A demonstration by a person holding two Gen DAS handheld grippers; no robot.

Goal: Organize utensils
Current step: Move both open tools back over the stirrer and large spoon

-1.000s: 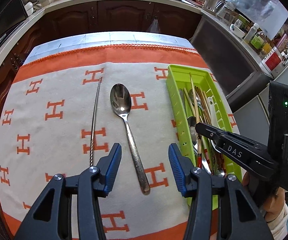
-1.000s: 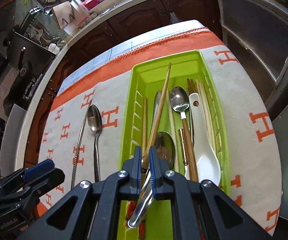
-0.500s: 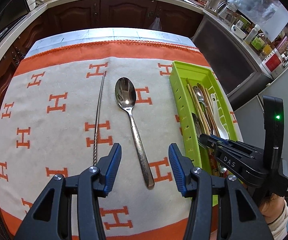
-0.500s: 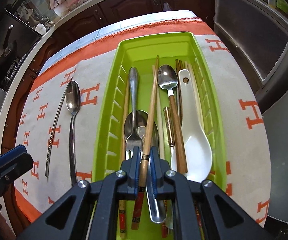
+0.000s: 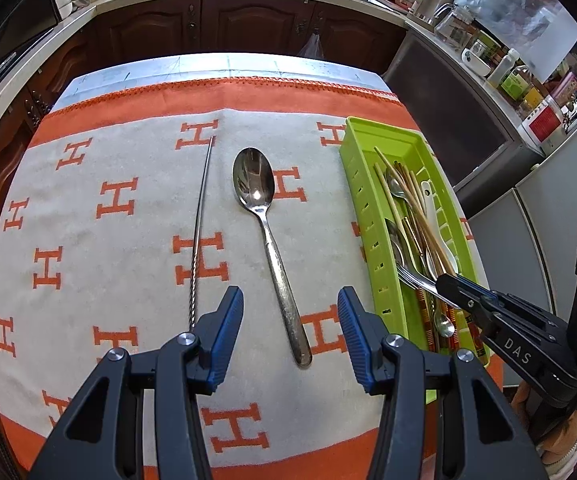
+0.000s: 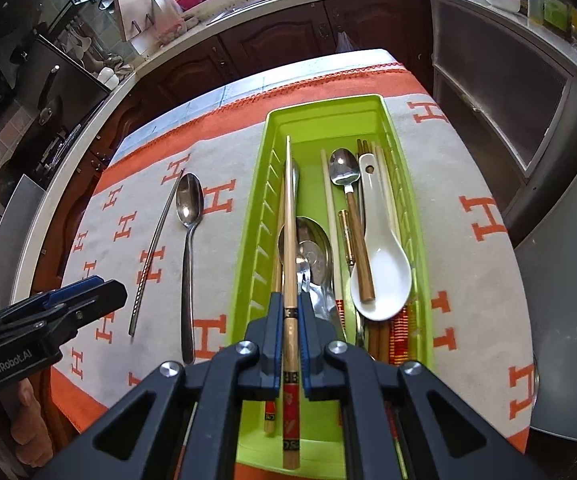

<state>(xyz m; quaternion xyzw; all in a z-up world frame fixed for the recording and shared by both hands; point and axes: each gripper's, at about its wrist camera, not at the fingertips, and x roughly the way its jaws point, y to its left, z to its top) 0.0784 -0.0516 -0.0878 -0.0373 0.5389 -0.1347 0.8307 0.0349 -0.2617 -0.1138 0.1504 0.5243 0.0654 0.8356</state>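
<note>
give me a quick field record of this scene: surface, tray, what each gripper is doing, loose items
surface: cloth with orange H pattern
tray: green tray holding spoons, chopsticks, a fork
right gripper: shut on a wooden chopstick above the tray
left gripper: open, empty, above the cloth
loose on cloth: metal spoon; thin metal rod on its left
in tray, right side: white soup spoon

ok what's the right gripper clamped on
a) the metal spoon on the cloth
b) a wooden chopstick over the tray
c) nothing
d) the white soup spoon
b: the right gripper has its pads closed on a wooden chopstick that runs along the green tray.
</note>
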